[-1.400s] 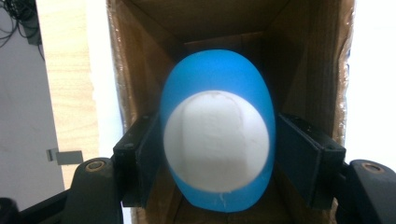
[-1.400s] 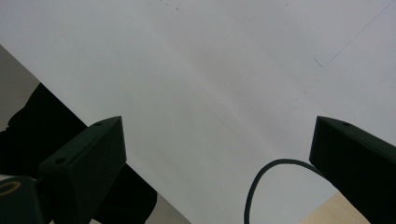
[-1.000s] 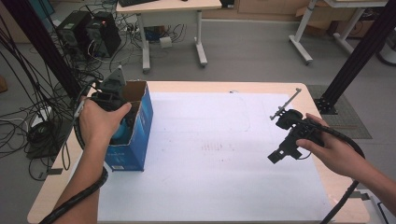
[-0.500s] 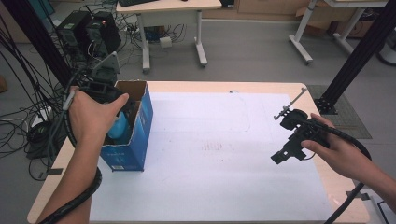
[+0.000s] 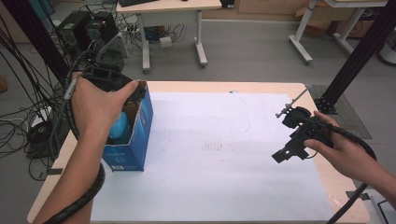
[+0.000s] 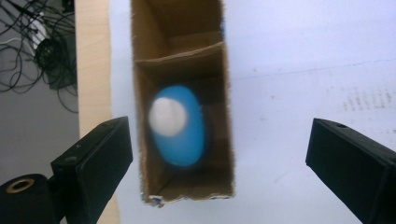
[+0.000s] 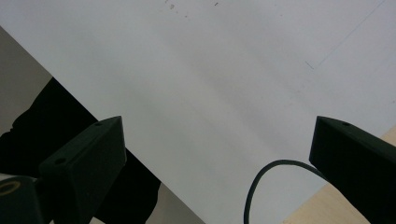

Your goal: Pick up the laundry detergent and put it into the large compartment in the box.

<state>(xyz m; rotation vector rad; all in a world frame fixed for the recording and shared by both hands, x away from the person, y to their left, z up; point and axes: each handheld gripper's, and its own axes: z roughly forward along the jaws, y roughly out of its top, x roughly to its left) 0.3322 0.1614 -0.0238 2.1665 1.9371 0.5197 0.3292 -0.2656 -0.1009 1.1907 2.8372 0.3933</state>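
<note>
My left gripper (image 6: pixel 219 163) points straight down; its jaws have just been opening, nothing between them. My right gripper (image 7: pixel 217 158) hangs wide apart too.

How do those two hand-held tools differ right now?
The left tool hangs over the blue box, looking down at a blue bottle inside; its jaws have just been opening. The right tool hangs over bare white paper. Both are open and hold nothing.

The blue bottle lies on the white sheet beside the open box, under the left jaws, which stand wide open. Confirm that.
Not quite. The blue bottle sits inside the open box, not beside it, as the left gripper view shows. The left gripper is above it, jaws wide open and just opened, nothing between them.
</note>
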